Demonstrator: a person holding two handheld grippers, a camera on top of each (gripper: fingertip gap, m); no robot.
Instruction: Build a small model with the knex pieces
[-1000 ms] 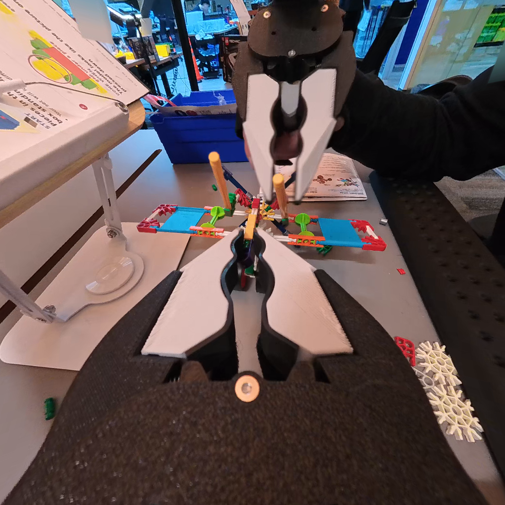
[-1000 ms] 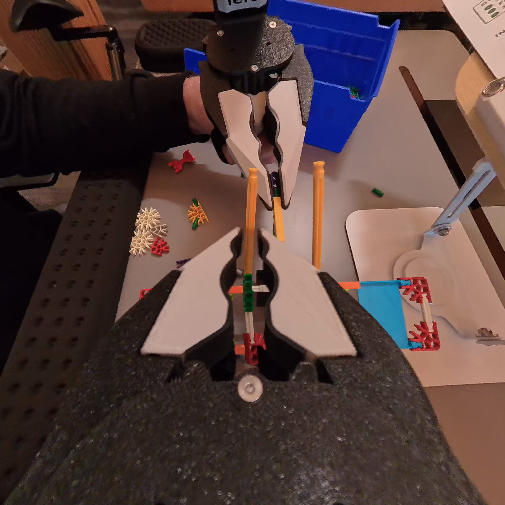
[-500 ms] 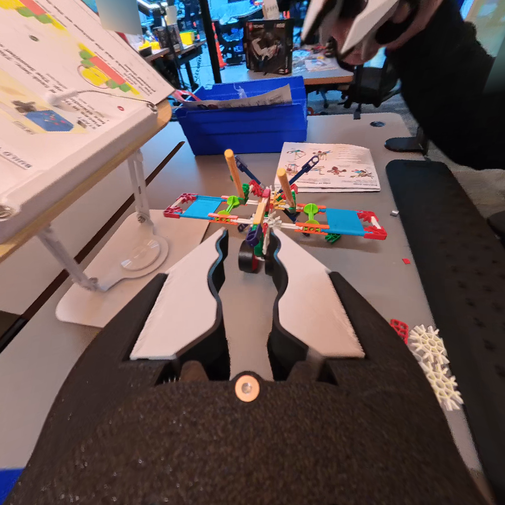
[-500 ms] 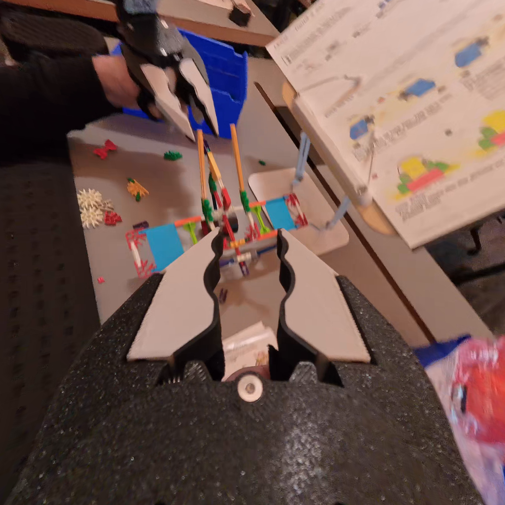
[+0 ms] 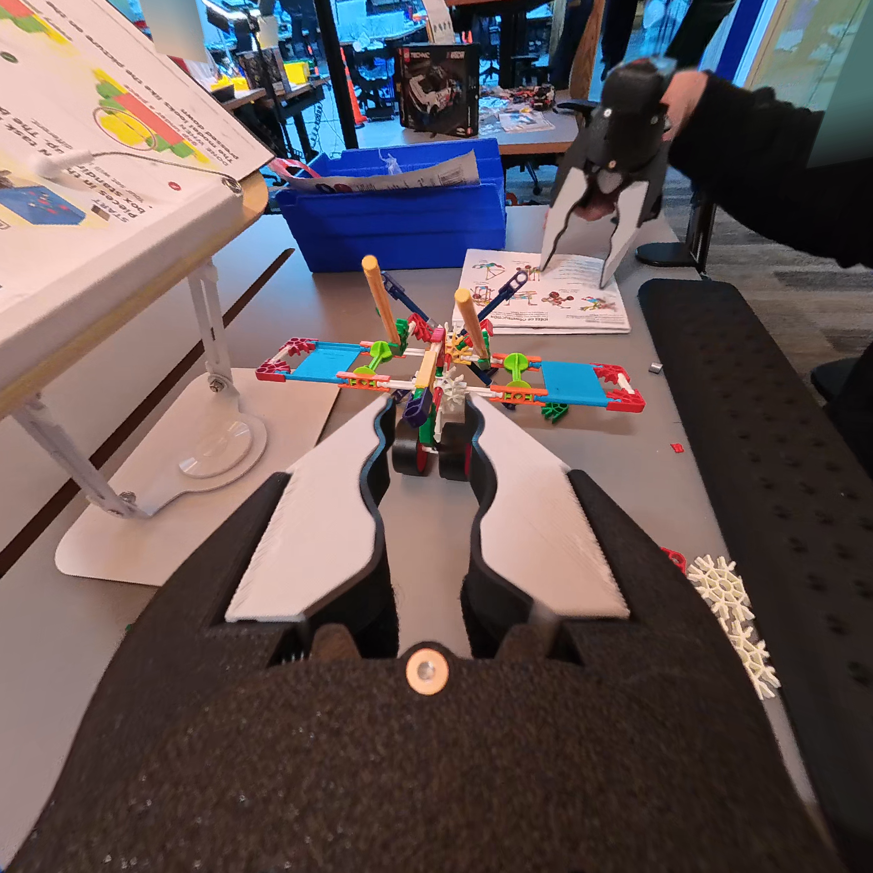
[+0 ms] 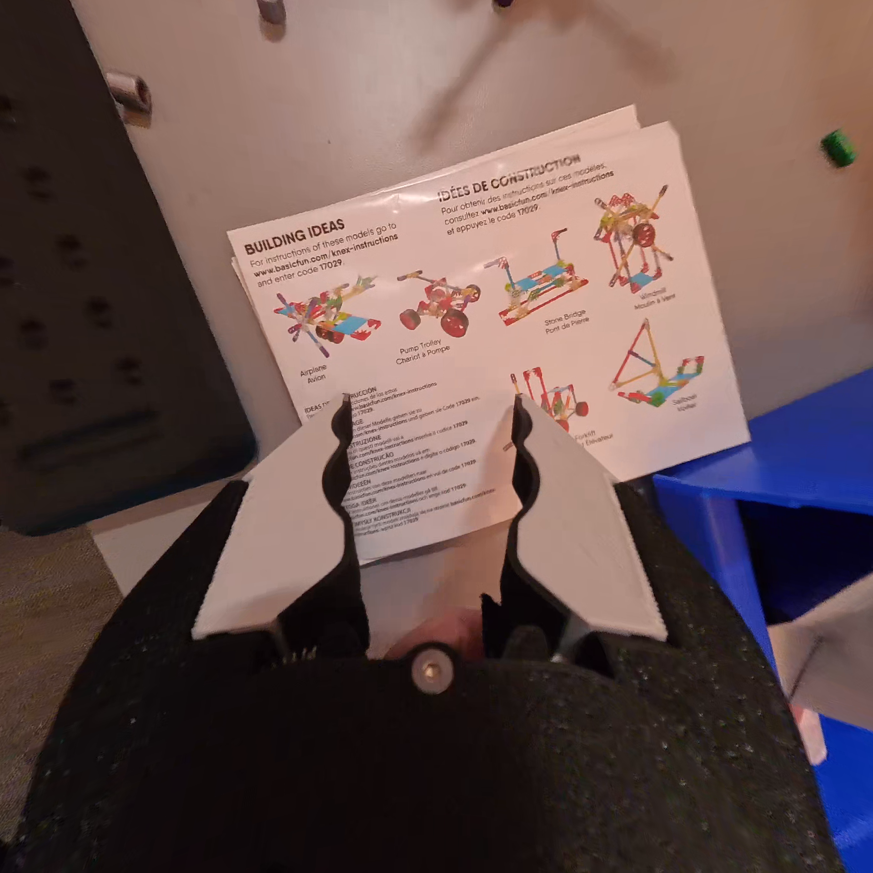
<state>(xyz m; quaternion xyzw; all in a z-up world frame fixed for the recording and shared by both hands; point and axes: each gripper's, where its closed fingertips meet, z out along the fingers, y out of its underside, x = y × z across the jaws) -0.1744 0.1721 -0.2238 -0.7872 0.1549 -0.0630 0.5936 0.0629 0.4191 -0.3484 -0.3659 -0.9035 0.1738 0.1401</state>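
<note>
The left gripper (image 5: 429, 406) holds nothing, its jaws parted around the two black wheels (image 5: 427, 456) at the near end of a toy plane (image 5: 449, 373) built of coloured rods, with blue wing panels and two orange rods slanting up, standing on the grey tabletop (image 5: 614, 472). The right gripper (image 6: 431, 401) hangs with jaws wide apart, tips just above a white instruction leaflet (image 6: 519, 302) lying flat beside the blue bin (image 6: 779, 477)

Both tong-mounted views over leaflet (image 6: 472, 302)
</note>
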